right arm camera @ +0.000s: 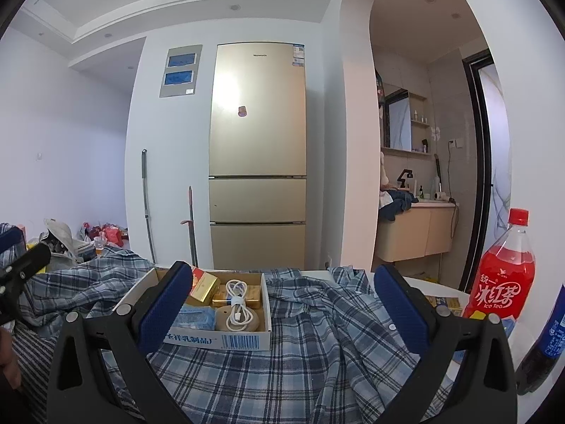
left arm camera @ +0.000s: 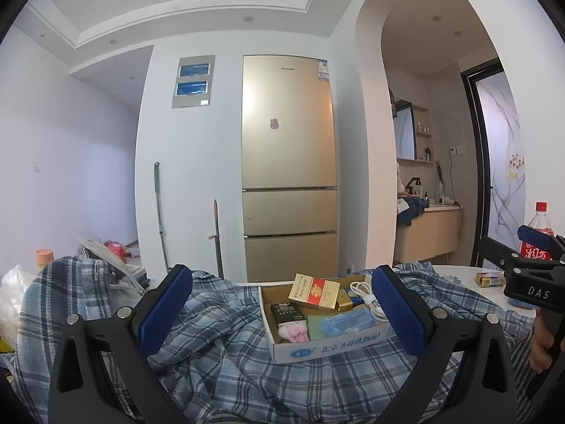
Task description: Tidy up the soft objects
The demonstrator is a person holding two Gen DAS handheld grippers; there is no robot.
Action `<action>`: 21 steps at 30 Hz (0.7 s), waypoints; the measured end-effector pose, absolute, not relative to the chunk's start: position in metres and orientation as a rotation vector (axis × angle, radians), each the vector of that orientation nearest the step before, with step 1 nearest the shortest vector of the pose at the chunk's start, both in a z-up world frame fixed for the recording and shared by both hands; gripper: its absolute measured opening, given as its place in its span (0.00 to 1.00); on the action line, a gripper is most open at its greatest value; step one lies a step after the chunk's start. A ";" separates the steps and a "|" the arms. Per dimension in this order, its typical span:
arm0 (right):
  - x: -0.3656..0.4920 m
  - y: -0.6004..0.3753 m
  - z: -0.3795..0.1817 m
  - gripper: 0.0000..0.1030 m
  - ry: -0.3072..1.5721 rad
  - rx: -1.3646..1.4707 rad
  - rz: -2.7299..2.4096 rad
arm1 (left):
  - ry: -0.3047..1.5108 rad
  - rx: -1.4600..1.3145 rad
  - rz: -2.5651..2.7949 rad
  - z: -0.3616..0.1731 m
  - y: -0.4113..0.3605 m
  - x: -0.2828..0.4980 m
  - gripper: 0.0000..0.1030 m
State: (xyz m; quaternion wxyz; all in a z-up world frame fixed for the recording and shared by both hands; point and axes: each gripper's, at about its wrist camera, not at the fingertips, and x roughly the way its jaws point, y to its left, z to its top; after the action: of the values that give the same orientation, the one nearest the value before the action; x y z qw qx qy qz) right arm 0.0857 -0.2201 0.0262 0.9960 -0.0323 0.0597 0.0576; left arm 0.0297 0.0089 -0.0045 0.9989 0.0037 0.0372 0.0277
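A blue plaid shirt [left arm camera: 226, 346] lies crumpled over the table and spreads under both grippers; it is the same plaid shirt [right arm camera: 317, 335] in the right wrist view. On top of it sits a shallow cardboard box [left arm camera: 335, 348] holding small packs, a white cable and a little pink plush toy [left arm camera: 296, 332]. My left gripper [left arm camera: 280, 311] hovers open just above the shirt, its right finger beside the box. My right gripper [right arm camera: 282, 311] is open too, with the cardboard box [right arm camera: 219, 341] behind its left finger. Neither holds anything.
A red ice tea bottle [right arm camera: 501, 282] and a dark blue-labelled bottle [right arm camera: 545, 346] stand on the white table [right arm camera: 445, 288] at the right. A small gold pack [left arm camera: 489, 279] lies on the table. A gold fridge [left arm camera: 287, 166] stands behind, bags clutter the floor at left.
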 end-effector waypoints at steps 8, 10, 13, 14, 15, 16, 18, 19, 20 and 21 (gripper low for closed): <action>0.080 -0.217 0.027 1.00 0.095 -0.075 0.118 | 0.088 0.017 0.059 -0.006 0.007 0.032 1.00; 0.080 -0.217 0.027 1.00 0.096 -0.076 0.117 | 0.101 0.014 0.061 -0.007 0.008 0.035 1.00; 0.081 -0.218 0.027 1.00 0.101 -0.076 0.116 | 0.088 0.013 0.062 -0.007 0.009 0.034 1.00; 0.080 -0.218 0.027 1.00 0.101 -0.076 0.118 | 0.082 0.015 0.062 -0.007 0.008 0.034 1.00; 0.080 -0.218 0.027 1.00 0.101 -0.075 0.118 | 0.080 0.017 0.061 -0.007 0.008 0.034 1.00; 0.080 -0.218 0.027 1.00 0.101 -0.075 0.118 | 0.078 0.018 0.060 -0.007 0.008 0.035 1.00; 0.080 -0.218 0.027 1.00 0.102 -0.076 0.118 | 0.077 0.013 0.059 -0.009 0.009 0.034 1.00; 0.080 -0.218 0.027 1.00 0.101 -0.076 0.117 | 0.077 0.014 0.060 -0.009 0.008 0.034 1.00; 0.080 -0.218 0.027 1.00 0.101 -0.075 0.118 | 0.078 0.012 0.061 -0.009 0.009 0.034 1.00; 0.080 -0.218 0.027 1.00 0.101 -0.074 0.118 | 0.076 0.015 0.058 -0.009 0.009 0.034 1.00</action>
State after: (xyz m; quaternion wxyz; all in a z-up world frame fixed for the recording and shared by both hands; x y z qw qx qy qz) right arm 0.0799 -0.2185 0.0275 0.9963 -0.0372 0.0503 0.0591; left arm 0.0337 0.0088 -0.0088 0.9988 0.0076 0.0382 0.0292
